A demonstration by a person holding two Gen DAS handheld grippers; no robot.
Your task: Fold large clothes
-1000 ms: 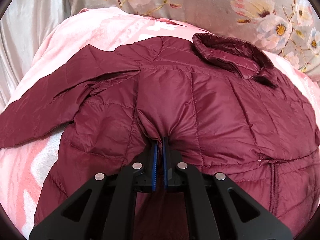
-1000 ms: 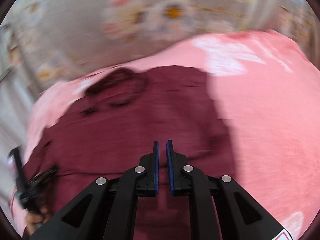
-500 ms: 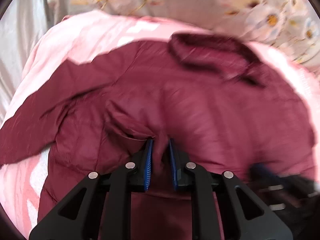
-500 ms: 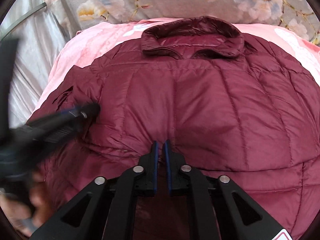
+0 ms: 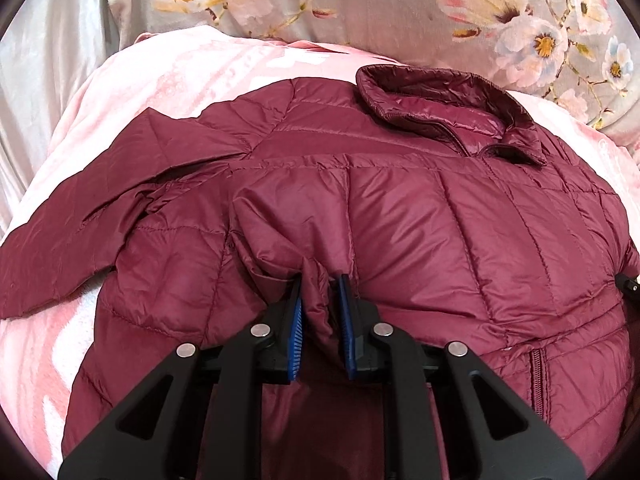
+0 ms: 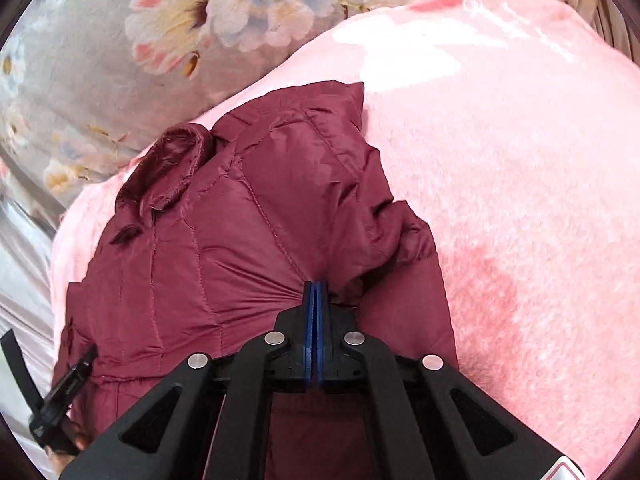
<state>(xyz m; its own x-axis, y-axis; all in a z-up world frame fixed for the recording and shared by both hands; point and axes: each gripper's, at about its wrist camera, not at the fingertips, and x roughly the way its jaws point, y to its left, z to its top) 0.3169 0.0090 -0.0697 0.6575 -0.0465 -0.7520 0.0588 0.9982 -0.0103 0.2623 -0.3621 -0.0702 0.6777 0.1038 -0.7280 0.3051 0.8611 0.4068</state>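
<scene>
A maroon quilted puffer jacket (image 5: 440, 216) lies front up on a pink fleece blanket (image 5: 192, 68), with its collar (image 5: 440, 108) at the far side and one sleeve (image 5: 60, 240) spread out to the left. My left gripper (image 5: 320, 300) sits low on the jacket's front. Its jaws stand a little apart, with a thick fold of fabric pinched up between the blue pads. In the right wrist view my right gripper (image 6: 316, 286) is shut on the jacket (image 6: 240, 240) near its right side, and creases fan out from the tips.
A grey floral cover (image 5: 400, 8) rises behind the blanket, and shiny silver cloth (image 5: 48, 72) hangs at the left. The pink blanket (image 6: 520, 200) stretches wide to the right of the jacket. The other gripper with a hand (image 6: 56, 404) shows at the lower left of the right wrist view.
My right gripper swung from the middle of the jacket's front to its right side and holds fabric there. The left jaws widened from tight shut to a thicker fold.
</scene>
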